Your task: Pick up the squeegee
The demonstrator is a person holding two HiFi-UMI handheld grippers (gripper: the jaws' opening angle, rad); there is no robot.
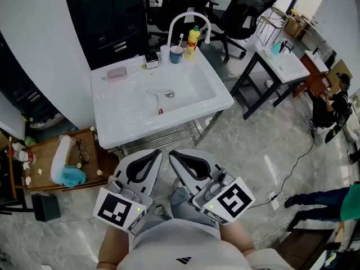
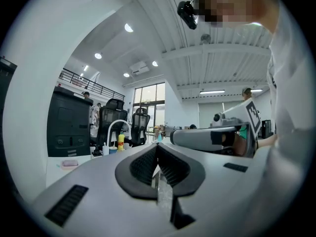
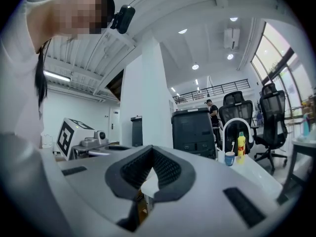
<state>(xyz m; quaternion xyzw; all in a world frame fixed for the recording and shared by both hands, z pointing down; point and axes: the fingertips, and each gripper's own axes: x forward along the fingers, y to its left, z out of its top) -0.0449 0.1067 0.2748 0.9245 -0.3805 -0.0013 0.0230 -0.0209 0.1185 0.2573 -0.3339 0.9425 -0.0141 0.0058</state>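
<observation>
A white sink [image 1: 216, 103] stands ahead, with a curved white faucet [image 1: 185, 18] at its back. In the basin lies a small pale bar [image 1: 152, 93] beside the drain, with a tiny red piece [image 1: 160, 111] nearer me. I cannot tell whether either is the squeegee. My left gripper [image 1: 159, 152] and right gripper [image 1: 171, 153] are side by side close to my body, just short of the sink's front edge. Both point level at the sink, shut, with nothing between the pads. In the gripper views, the left gripper [image 2: 157, 147] and the right gripper [image 3: 150, 149] show closed tips.
On the sink's back rim stand a yellow bottle [image 1: 193, 41], a blue cup [image 1: 176, 54] and a pink soap [image 1: 117, 73]. A low wooden table [image 1: 95, 159] with a cloth is at the left. Office chairs [image 1: 247, 10] and a second sink table [image 1: 287, 66] are at the right.
</observation>
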